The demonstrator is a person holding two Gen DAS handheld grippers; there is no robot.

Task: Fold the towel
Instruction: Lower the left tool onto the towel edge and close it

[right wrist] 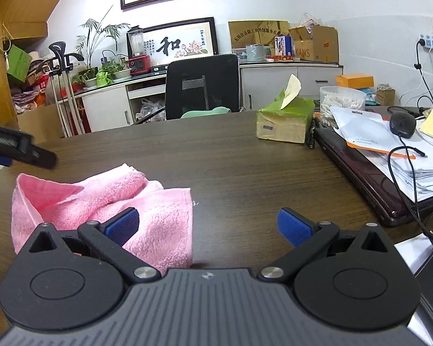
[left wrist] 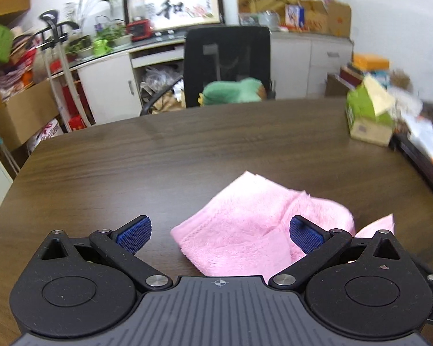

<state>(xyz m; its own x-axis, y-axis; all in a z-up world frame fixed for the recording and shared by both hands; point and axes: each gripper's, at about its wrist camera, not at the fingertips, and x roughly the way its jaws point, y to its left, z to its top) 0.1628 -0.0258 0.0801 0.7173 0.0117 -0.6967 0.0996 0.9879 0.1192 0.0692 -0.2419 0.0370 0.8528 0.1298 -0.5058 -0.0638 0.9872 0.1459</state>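
A pink towel (left wrist: 245, 225) lies loosely bunched on the dark wooden table (left wrist: 158, 161). My left gripper (left wrist: 220, 235) is open and empty, its jaws spread above the towel's near left part. In the right wrist view the towel (right wrist: 158, 219) lies at the lower left, with one corner standing up at its left end. My right gripper (right wrist: 207, 227) is open and empty, hovering over the towel's right edge; its left finger (right wrist: 121, 226) is above the cloth. The left gripper's body (right wrist: 20, 147) shows at the left edge of that view.
A green tissue box (right wrist: 285, 121) stands at the table's far right. Beside it are a dark laptop (right wrist: 360, 173), papers (right wrist: 412, 155), a mouse (right wrist: 402, 124) with cable and a tub of cotton swabs (right wrist: 342, 101). A black office chair (right wrist: 202, 86) stands behind the table.
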